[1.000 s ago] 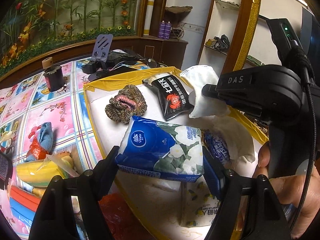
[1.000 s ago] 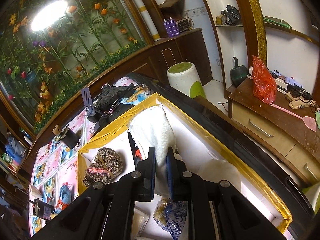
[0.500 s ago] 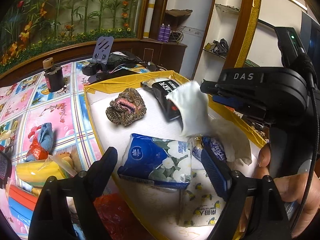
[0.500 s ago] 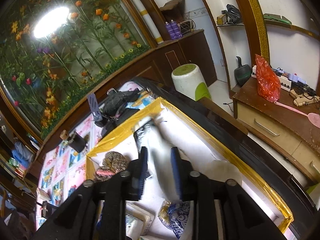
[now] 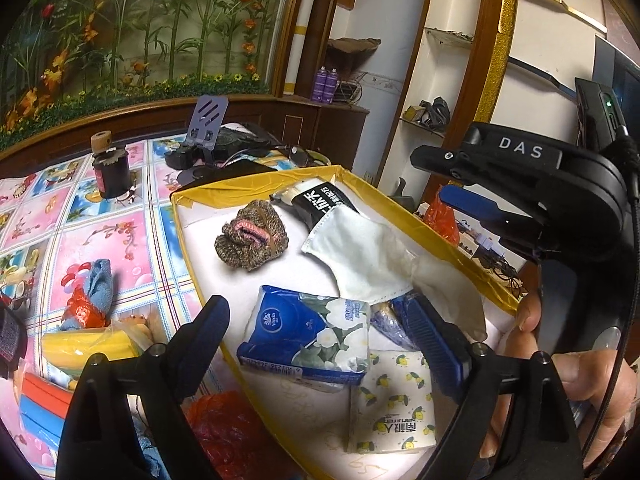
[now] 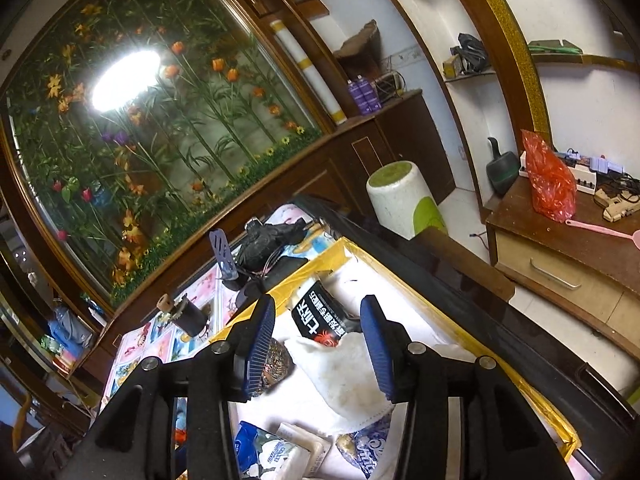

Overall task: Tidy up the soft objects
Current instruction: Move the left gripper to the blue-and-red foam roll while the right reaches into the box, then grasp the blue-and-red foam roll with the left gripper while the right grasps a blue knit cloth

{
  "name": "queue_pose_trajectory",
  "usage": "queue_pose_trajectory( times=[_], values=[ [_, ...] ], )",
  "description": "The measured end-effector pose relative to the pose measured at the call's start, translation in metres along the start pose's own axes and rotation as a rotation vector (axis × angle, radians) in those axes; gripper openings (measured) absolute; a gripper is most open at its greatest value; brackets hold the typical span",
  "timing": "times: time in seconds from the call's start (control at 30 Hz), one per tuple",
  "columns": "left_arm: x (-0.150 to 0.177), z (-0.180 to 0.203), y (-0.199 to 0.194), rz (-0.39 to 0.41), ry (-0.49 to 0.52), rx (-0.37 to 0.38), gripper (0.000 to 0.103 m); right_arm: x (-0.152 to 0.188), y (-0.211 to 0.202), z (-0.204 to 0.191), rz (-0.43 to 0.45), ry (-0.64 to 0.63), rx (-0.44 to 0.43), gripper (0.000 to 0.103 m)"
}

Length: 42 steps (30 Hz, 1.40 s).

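White cloth (image 5: pixel 362 258) lies crumpled in the yellow-edged box (image 5: pixel 256 190), overlapping the blue tissue pack (image 5: pixel 306 334).

A flower mural (image 6: pixel 160 128) fills the wall at ten o'clock, with a bright lamp glare (image 6: pixel 124 80) on it. White walls and shelves (image 6: pixel 580 58) stand at two o'clock; a wooden cabinet (image 6: pixel 560 264) sits at three.

Bench (image 5: pixel 132 240) under pink-and-blue cartoon-print cloth, bearing yellow-rimmed white tray (image 5: pixel 256 188), dark jar (image 5: pixel 111 174), blue rag (image 5: pixel 98 282), yellow packet (image 5: pixel 84 346).
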<state>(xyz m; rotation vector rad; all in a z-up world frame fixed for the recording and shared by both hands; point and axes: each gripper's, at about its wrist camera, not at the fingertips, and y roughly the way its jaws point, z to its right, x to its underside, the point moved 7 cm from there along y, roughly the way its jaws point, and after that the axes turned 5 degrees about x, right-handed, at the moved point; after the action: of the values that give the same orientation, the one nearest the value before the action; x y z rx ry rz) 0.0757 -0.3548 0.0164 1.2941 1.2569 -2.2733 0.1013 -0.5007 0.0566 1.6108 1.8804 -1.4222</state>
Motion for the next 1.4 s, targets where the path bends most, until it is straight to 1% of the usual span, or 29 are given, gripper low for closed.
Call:
queue_pose_trajectory(
  times=[0.1,0.27,0.43,0.53,0.63,0.7,0.77,0.9,1.0,1.07,1.17,1.23,1.33,1.4],
  values=[
    [-0.001,-0.001,-0.003,0.009,0.001,-0.003,0.092,-0.001,-0.003,-0.002,0.015,-0.013,0.001,0.048],
    [-0.003,-0.008,-0.011,0.014,-0.024,-0.005,0.092,0.0,-0.007,-0.007,0.031,-0.045,-0.002,0.048],
    [-0.004,-0.021,-0.029,0.018,-0.043,-0.011,0.092,0.001,-0.011,-0.018,0.05,-0.087,-0.034,0.048],
    [0.002,-0.034,-0.045,-0.004,-0.025,-0.028,0.092,0.004,-0.014,-0.027,0.066,-0.123,-0.058,0.048],
    [0.013,-0.057,-0.068,-0.021,0.006,-0.053,0.092,0.01,-0.019,-0.038,0.083,-0.16,-0.082,0.048],
    [0.021,-0.079,-0.083,-0.038,0.009,-0.077,0.092,0.015,-0.023,-0.046,0.089,-0.189,-0.099,0.053],
    [0.03,-0.104,-0.099,-0.051,-0.009,-0.1,0.092,0.019,-0.025,-0.053,0.095,-0.214,-0.109,0.057],
    [0.04,-0.147,-0.116,-0.072,-0.077,-0.126,0.092,0.026,-0.025,-0.063,0.094,-0.251,-0.12,0.058],
    [0.044,-0.162,-0.107,-0.109,-0.127,-0.095,0.092,0.03,-0.022,-0.066,0.075,-0.252,-0.128,0.058],
    [0.049,-0.162,-0.098,-0.151,-0.113,-0.062,0.092,0.032,-0.021,-0.067,0.07,-0.257,-0.126,0.058],
    [0.055,-0.159,-0.084,-0.194,-0.069,-0.045,0.092,0.032,-0.019,-0.068,0.066,-0.257,-0.13,0.058],
    [0.055,-0.165,-0.079,-0.196,-0.06,-0.053,0.092,0.033,-0.018,-0.068,0.062,-0.256,-0.131,0.058],
    [0.055,-0.172,-0.072,-0.201,-0.075,-0.018,0.092,0.033,-0.016,-0.07,0.051,-0.253,-0.142,0.058],
    [0.057,-0.171,-0.071,-0.218,-0.059,-0.011,0.092,0.033,-0.016,-0.07,0.053,-0.253,-0.143,0.058]
  ],
)
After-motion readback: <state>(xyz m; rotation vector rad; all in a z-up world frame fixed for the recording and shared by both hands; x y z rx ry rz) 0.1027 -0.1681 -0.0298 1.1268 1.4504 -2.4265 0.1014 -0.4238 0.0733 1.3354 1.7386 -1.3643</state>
